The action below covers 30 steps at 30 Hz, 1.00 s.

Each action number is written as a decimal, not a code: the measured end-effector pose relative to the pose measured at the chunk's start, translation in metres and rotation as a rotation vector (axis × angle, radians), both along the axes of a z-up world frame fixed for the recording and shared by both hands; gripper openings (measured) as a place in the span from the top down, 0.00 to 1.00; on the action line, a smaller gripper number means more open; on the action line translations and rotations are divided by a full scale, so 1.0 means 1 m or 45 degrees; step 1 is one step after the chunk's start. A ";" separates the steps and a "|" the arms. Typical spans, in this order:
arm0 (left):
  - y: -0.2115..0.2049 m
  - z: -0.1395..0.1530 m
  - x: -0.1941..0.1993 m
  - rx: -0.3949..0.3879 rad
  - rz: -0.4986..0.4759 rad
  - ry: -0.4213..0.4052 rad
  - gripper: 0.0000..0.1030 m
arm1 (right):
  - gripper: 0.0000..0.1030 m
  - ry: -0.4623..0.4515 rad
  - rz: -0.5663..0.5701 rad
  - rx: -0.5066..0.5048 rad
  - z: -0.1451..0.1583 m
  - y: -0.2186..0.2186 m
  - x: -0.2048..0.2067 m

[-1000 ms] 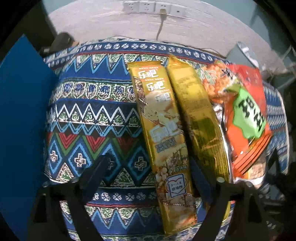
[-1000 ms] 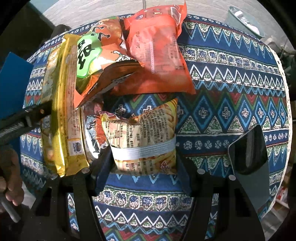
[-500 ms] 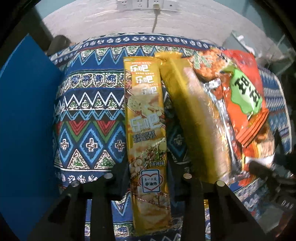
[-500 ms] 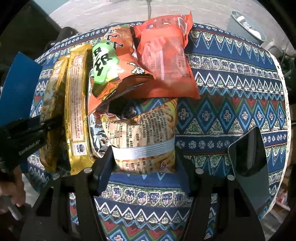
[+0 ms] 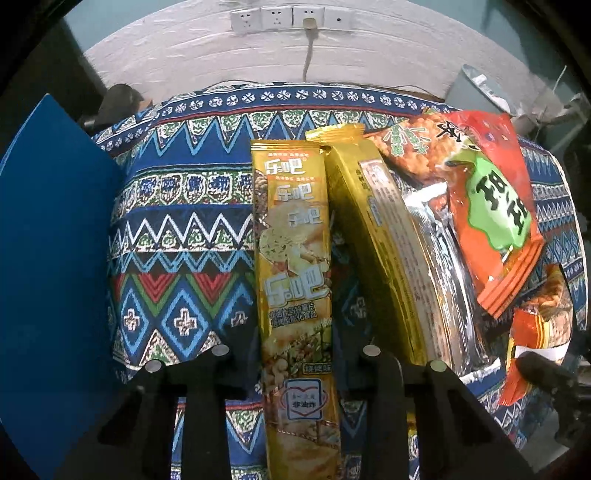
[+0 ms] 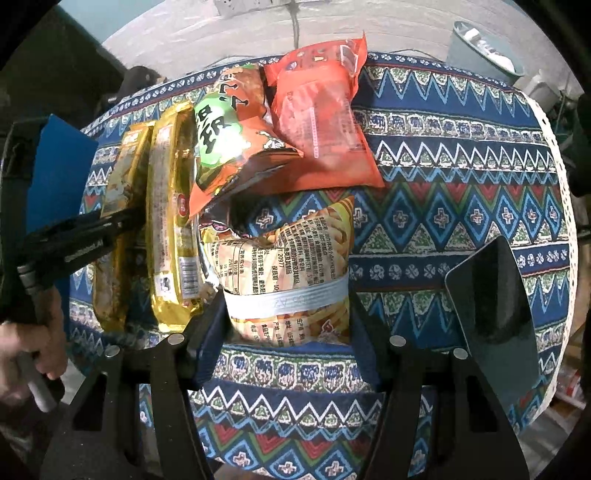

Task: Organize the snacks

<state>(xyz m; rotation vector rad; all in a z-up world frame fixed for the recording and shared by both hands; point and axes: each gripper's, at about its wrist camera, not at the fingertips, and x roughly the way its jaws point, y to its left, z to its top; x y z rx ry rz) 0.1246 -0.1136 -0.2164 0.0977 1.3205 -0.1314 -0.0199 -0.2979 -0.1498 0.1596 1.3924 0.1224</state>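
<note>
My left gripper (image 5: pixel 295 354) is shut on a long gold snack pack (image 5: pixel 295 266) lying on the patterned tablecloth; the pack also shows in the right wrist view (image 6: pixel 118 206). A second gold pack (image 5: pixel 380 243) lies right of it, then an orange bag with a green label (image 5: pixel 491 206). My right gripper (image 6: pixel 288 314) is shut on a yellow chip bag (image 6: pixel 291 266). Behind it lie the green-label bag (image 6: pixel 229 136) and a plain orange bag (image 6: pixel 321 122). The left gripper (image 6: pixel 125 221) shows from the side in the right wrist view.
A blue board (image 5: pixel 51 280) stands at the table's left edge. A dark flat object (image 6: pixel 495 317) lies at the right. The patterned cloth (image 6: pixel 461 173) covers the table. A wall with sockets (image 5: pixel 291 18) and a grey bin (image 6: pixel 484 48) are behind.
My left gripper has closed from wide open onto the long gold pack and shifted it left, away from the second gold pack. The right gripper keeps its hold on the chip bag.
</note>
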 end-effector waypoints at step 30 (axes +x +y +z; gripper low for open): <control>0.057 0.121 -0.095 -0.122 -0.051 -0.237 0.70 | 0.40 -0.267 0.117 0.005 0.102 0.059 -0.013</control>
